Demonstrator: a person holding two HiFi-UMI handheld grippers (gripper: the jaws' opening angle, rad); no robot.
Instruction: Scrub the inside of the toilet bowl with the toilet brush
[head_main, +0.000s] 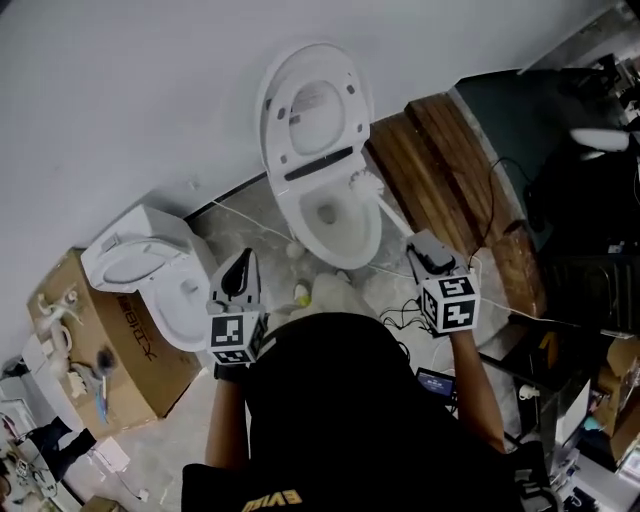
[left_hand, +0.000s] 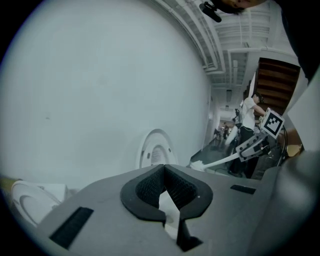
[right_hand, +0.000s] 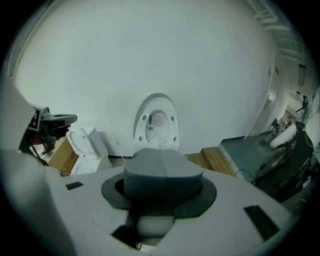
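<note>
Toilet brush (head_main: 386, 208) right of centre in the head view: a slim white handle running up and left from the right gripper (head_main: 424, 247), ending in a small pale brush head (head_main: 366, 182). Head poised at the right rim of the toilet bowl (head_main: 289, 214), just below the hinge line; whether touching the rim or just above it, impossible to tell. Clamped at its lower end by the right gripper; in the right gripper view, grey jaws pressed together along a centre seam (right_hand: 161, 170), with a pale piece of the handle showing just beneath them.

Same brush in the left gripper view at right of centre: white stick (left_hand: 220, 161) slanting down and left from the right gripper (left_hand: 251, 146), bristle end lowest.

Left gripper (head_main: 241, 262) at lower left of the bowl in the head view, well apart from the brush. Black pads meeting at their tips (left_hand: 163, 171), nothing between them.

White bowl at upper centre, seat and lid (head_main: 312, 105) raised against the pale wall (head_main: 120, 100). A second white toilet (head_main: 150, 275) at left, beside a cardboard box (head_main: 120, 350). Brown wooden planks (head_main: 440, 170) at right of the bowl.
</note>
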